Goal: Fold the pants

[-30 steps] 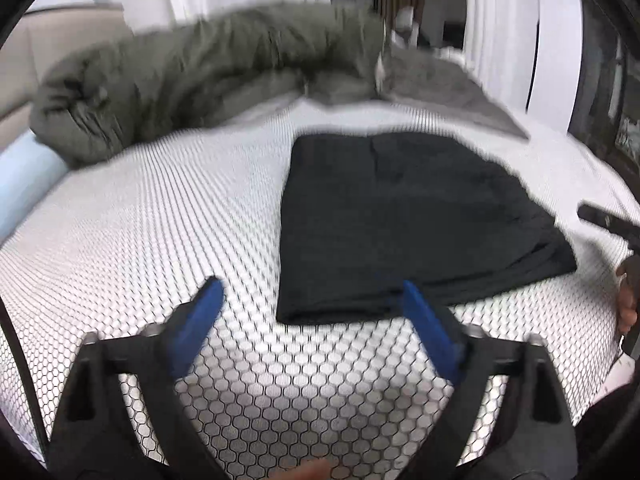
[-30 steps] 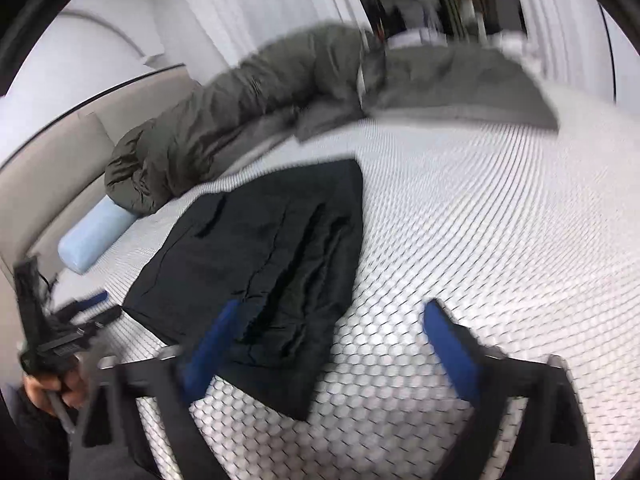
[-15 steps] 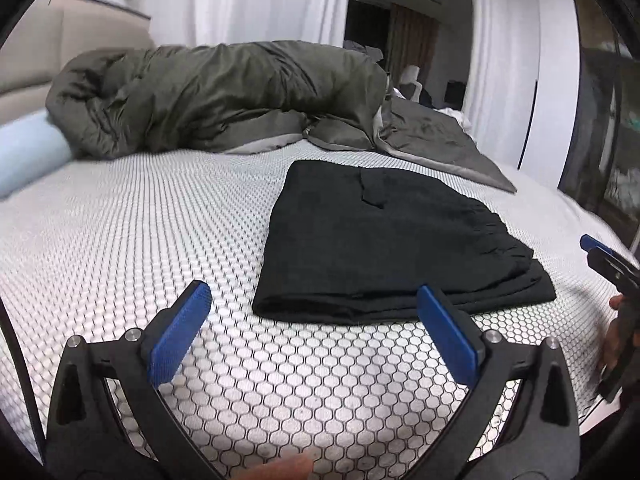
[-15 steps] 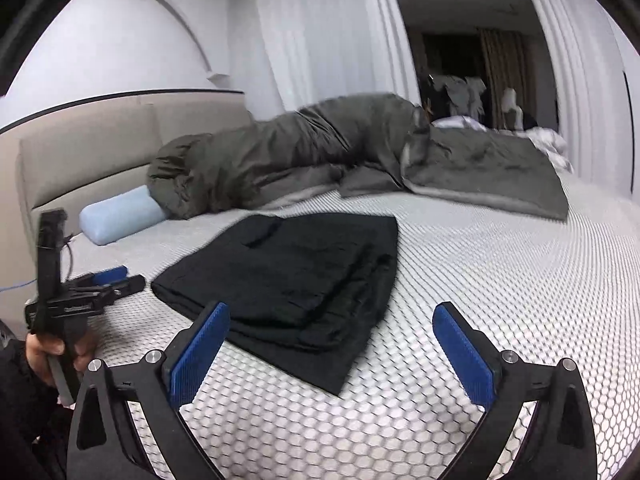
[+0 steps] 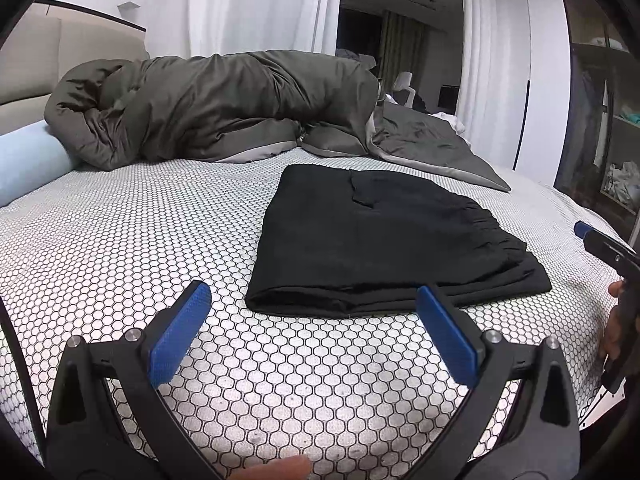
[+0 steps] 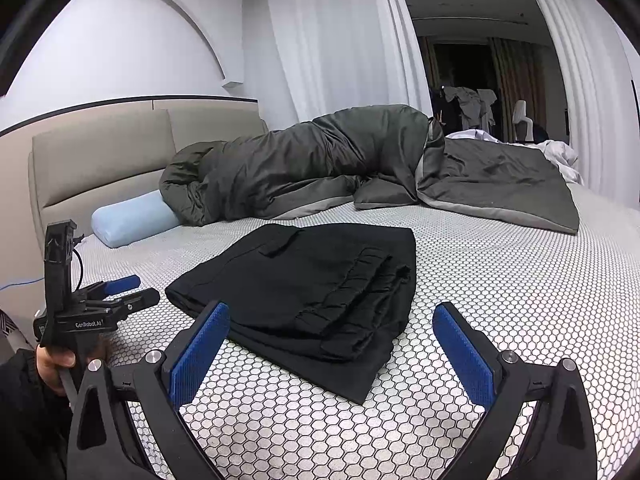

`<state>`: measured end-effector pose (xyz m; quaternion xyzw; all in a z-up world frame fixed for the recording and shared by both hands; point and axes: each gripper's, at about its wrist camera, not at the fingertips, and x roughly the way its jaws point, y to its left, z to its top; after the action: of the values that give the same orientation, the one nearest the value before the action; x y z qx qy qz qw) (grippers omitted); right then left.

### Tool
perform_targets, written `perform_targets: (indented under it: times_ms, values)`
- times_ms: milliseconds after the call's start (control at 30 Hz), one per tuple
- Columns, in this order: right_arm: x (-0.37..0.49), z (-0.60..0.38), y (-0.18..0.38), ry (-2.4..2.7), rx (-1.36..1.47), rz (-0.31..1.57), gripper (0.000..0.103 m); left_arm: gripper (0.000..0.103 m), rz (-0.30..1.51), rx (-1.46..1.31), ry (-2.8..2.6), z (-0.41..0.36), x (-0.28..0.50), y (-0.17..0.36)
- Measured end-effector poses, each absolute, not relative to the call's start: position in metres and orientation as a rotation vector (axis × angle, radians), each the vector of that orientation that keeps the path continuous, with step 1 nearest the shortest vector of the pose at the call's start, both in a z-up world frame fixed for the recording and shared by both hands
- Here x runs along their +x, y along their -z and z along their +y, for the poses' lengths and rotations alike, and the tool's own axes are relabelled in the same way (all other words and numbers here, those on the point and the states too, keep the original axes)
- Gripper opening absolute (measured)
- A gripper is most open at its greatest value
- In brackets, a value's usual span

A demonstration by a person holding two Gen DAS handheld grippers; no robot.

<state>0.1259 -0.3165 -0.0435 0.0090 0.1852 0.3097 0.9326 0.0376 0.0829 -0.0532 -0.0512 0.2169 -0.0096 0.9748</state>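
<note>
Black pants lie folded into a flat rectangle on the bed, with the gathered waistband on the right side in the left wrist view. The same pants fill the middle of the right wrist view. My left gripper hovers open just short of the near folded edge, nothing between its blue pads. My right gripper is open too, low over the sheet near the waistband corner, holding nothing. Each gripper shows in the other's view: the right gripper at the far right, the left gripper at the left, held by a hand.
The bed sheet has a white honeycomb pattern. A bunched dark olive duvet lies across the far side, a light blue bolster against the padded headboard. White curtains hang behind; a wardrobe stands at right.
Both grippers have drawn back and lowered from over the pants toward the bed's near edge, tilting up to a flatter view. The pants stay folded and still.
</note>
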Motion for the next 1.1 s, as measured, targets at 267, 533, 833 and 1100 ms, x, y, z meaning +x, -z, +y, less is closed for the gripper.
perform_targets:
  times_ms: [267,533,833,1100]
  values:
    - [0.1239,-0.3136,0.0425,-0.638,-0.002,0.386,0.103,0.102,0.440,-0.110,0.021,0.0839,0.0390,0.0528]
    - [0.1231,-0.3115,0.0416,-0.642,-0.011,0.388,0.103,0.102,0.443,-0.118,0.020,0.0868,0.0407,0.0533]
    - [0.1232,-0.3090,0.0430,-0.643,-0.015,0.390,0.103,0.102,0.450,-0.128,0.022,0.0870,0.0437,0.0546]
    - [0.1234,-0.3090,0.0435,-0.641,-0.016,0.388,0.103,0.102,0.456,-0.132,0.021,0.0859,0.0467,0.0553]
